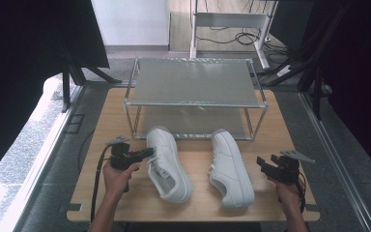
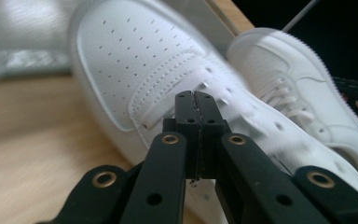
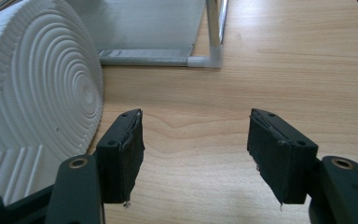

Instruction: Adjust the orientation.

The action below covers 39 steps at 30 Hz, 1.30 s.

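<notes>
Pressing shut left hand-held gripper (image 1: pixel 147 152) against left shoe (image 1: pixel 168 164) at 9 o'clock: nothing pinched, shoe may skid. Right hand-held gripper (image 3: pixel 196 154) wide, idle.

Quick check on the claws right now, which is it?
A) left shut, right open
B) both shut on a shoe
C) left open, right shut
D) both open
A: in the left gripper view the left claw has its jaws pressed together with nothing between them, just in front of the left shoe; in the right gripper view the right claw stands wide apart over bare table.
</notes>
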### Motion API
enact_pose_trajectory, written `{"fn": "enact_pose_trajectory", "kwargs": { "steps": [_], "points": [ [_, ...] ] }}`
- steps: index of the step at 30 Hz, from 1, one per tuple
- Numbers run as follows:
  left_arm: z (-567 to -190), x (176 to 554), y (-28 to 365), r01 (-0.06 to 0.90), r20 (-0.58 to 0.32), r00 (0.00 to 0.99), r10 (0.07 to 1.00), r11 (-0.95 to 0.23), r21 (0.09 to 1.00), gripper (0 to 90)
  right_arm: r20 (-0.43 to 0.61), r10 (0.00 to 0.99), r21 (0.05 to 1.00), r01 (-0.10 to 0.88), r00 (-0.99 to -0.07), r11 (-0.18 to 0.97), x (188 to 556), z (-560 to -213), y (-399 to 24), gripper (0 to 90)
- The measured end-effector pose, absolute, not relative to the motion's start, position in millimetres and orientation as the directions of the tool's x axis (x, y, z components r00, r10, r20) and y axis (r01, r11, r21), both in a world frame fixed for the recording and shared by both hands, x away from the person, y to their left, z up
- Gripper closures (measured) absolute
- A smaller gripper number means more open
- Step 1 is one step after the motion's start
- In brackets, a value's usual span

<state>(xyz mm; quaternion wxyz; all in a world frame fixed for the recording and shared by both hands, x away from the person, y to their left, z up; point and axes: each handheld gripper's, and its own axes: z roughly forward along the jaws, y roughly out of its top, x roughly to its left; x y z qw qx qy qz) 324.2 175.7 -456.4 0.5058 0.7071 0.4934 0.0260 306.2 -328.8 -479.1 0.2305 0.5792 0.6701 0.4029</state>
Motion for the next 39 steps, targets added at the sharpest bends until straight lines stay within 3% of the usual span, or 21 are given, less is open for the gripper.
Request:
{"fn": "enact_pose_trajectory", "kwargs": {
  "steps": [4,14,24,33,39],
  "points": [
    [-456,335,156,0.665,-0.416,0.547,0.727,-0.075,0.743,90.0,0.160,0.965,0.806,0.592,-0.207,-0.007,307,-480,-333,36.6],
    [-432,315,156,0.634,-0.490,0.607,0.626,-0.010,0.773,90.0,0.157,0.966,0.809,0.587,-0.205,-0.006,306,-479,-335,36.6],
    [-422,296,133,0.635,-0.515,0.675,0.529,-0.060,0.770,90.0,0.150,0.966,0.809,0.588,-0.211,0.003,305,-479,-334,36.5],
    [-438,295,121,0.673,-0.534,0.664,0.524,-0.106,0.732,90.0,0.151,0.965,0.804,0.595,-0.212,0.005,306,-479,-335,36.4],
    [-453,293,111,0.687,-0.494,0.653,0.574,-0.173,0.706,90.0,0.153,0.965,0.801,0.598,-0.211,0.004,306,-480,-334,36.3]
  ]
}}
